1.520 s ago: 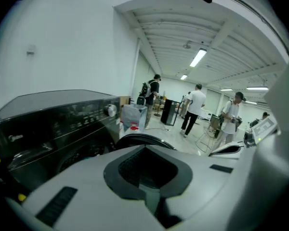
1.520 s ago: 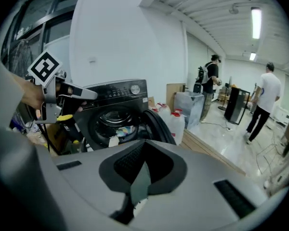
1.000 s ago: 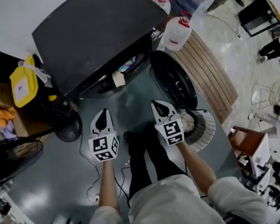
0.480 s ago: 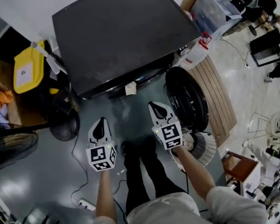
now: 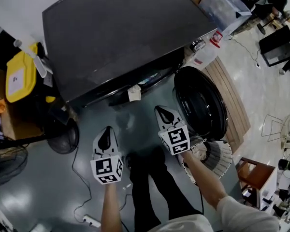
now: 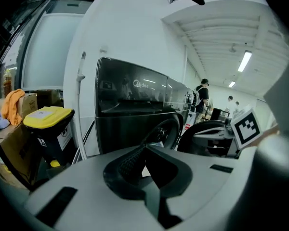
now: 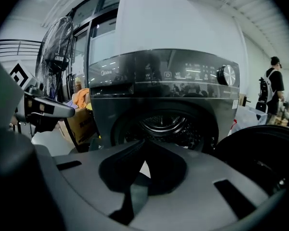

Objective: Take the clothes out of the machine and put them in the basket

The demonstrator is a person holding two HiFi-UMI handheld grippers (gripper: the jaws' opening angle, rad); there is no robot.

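Right gripper: jaws pressed together, nothing between them, poised just in front of the washing machine and aimed at its round drum opening. Left gripper: likewise closed and empty, also in front of the machine, but farther back from its front face and off to the left of the opening.

Clothes: presumably inside the drum, straight ahead of the right gripper and a little below its line. Not clearly made out in either gripper view; only perforated metal and darkness there. Nearer hand, by judgement: the right, almost on the opening's centre line. For the left, a swing rightward toward the opening first. For both, jaws to be spread before any grab.

Door: swung fully open to the right of the machine, clear of the approach. Basket: white, slatted, on the floor in front of the machine and to its right, beyond the door, partly behind the right forearm. Likely path: front to back into the drum, then out and rightward to the basket.

Count: two grippers, one machine, one door, one basket, one paper tag hanging at the opening's lower rim.
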